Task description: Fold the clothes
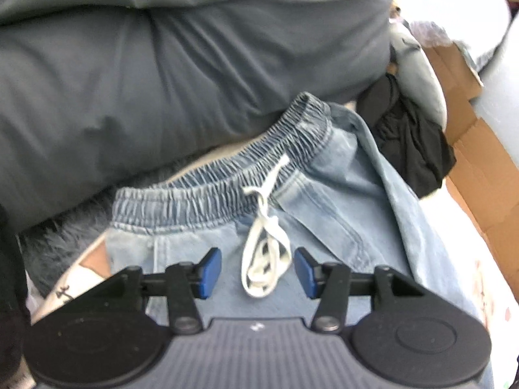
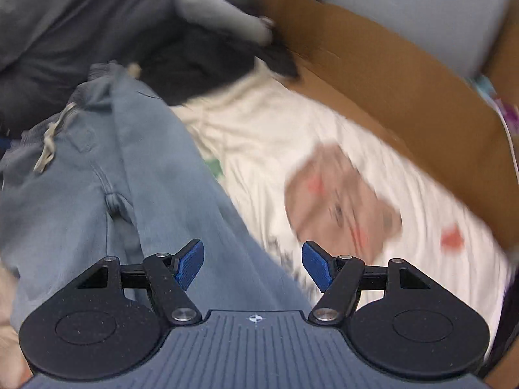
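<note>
The left gripper (image 1: 258, 270) hovers with fingers spread over the light denim pants (image 1: 324, 175), just below the drawstring (image 1: 264, 253). The right gripper (image 2: 253, 264), equally spread and empty, hangs over a pant leg's edge on the printed sheet (image 2: 292, 129). A clean fold likely needs flat cloth and matched seams.

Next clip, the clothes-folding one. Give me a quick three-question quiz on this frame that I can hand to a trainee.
1. True or false: the left gripper is shut on the white drawstring.
2. What lies straight beyond the elastic waistband of the light blue trousers? A) a grey pillow B) a cardboard box C) a wooden chair
3. Fill in: the right gripper hangs over the edge where the trousers meet a white printed ___.

Key
1. False: both grippers are open and hold nothing.
2. A, the grey pillow.
3. Sheet.
</note>
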Tool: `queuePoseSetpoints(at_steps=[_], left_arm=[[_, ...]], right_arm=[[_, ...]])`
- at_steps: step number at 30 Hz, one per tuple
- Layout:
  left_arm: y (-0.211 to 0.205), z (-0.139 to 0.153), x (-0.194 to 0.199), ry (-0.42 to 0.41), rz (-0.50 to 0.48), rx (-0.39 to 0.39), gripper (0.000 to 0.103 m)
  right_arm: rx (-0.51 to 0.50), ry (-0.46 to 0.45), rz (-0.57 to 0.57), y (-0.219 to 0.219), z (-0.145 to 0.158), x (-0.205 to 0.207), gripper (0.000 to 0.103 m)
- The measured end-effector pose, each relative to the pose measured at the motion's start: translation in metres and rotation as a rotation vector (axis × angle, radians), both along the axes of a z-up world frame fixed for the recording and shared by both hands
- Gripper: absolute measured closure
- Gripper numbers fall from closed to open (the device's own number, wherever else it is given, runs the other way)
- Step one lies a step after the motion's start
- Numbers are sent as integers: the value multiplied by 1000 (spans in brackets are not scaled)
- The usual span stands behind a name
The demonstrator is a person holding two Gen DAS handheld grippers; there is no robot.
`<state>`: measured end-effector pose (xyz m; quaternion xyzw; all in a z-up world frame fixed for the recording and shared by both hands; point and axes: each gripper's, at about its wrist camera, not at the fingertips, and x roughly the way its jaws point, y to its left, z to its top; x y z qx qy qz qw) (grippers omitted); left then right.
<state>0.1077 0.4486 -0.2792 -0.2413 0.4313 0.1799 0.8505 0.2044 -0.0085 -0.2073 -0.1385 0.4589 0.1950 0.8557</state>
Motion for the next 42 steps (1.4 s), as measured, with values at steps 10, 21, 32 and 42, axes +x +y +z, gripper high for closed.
queuePoseSetpoints(at_steps=[10, 21, 32, 42], left_arm=[[-25, -8, -5, -12, -77, -53, 50], [-47, -5, -8, -32, -147, -99, 51], [-63, -20, -13, -30, -194, -189, 52], [-69, -22, -7, -51, -213, -197, 56]], right_arm=[[-65, 48, -177, -35, -38, -90, 31], [-129, 115, -288, -43, -74, -142, 31], [-16, 148, -511, -75, -98, -160, 53], [32, 80, -430, -84, -58, -144, 88]])
